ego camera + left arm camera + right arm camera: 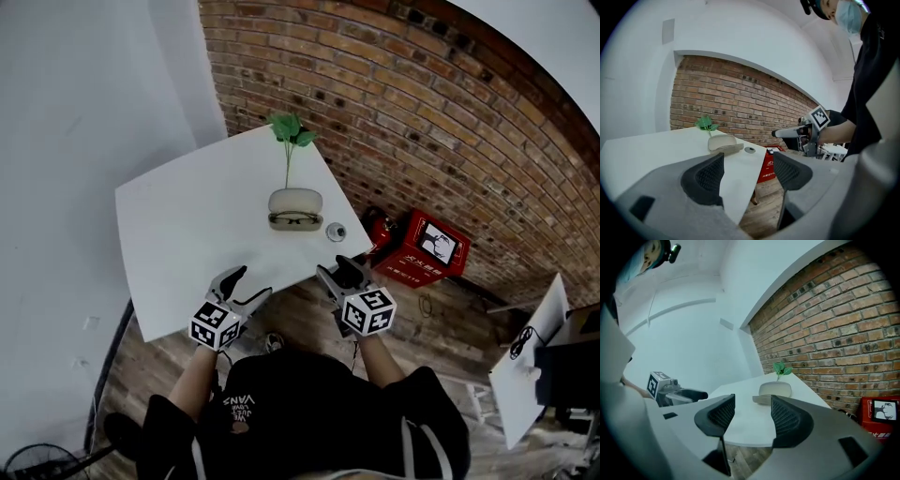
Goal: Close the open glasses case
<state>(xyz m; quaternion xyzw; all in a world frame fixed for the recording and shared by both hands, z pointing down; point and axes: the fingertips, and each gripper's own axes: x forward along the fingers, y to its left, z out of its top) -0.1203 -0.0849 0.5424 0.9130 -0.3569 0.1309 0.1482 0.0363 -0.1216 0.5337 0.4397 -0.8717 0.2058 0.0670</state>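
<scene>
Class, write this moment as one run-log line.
left gripper: open, empty | right gripper: open, empty | beige oval glasses case: open, untouched

— What walls are there?
— A red brick wall [422, 112] meets a plain white wall [84, 94].
— And below?
— A wooden plank floor [300, 309], a white table [187, 225], and a red box [422, 248] by the bricks.

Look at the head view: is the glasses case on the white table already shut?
No, the glasses case lies open, with the glasses showing inside its front half.
</scene>
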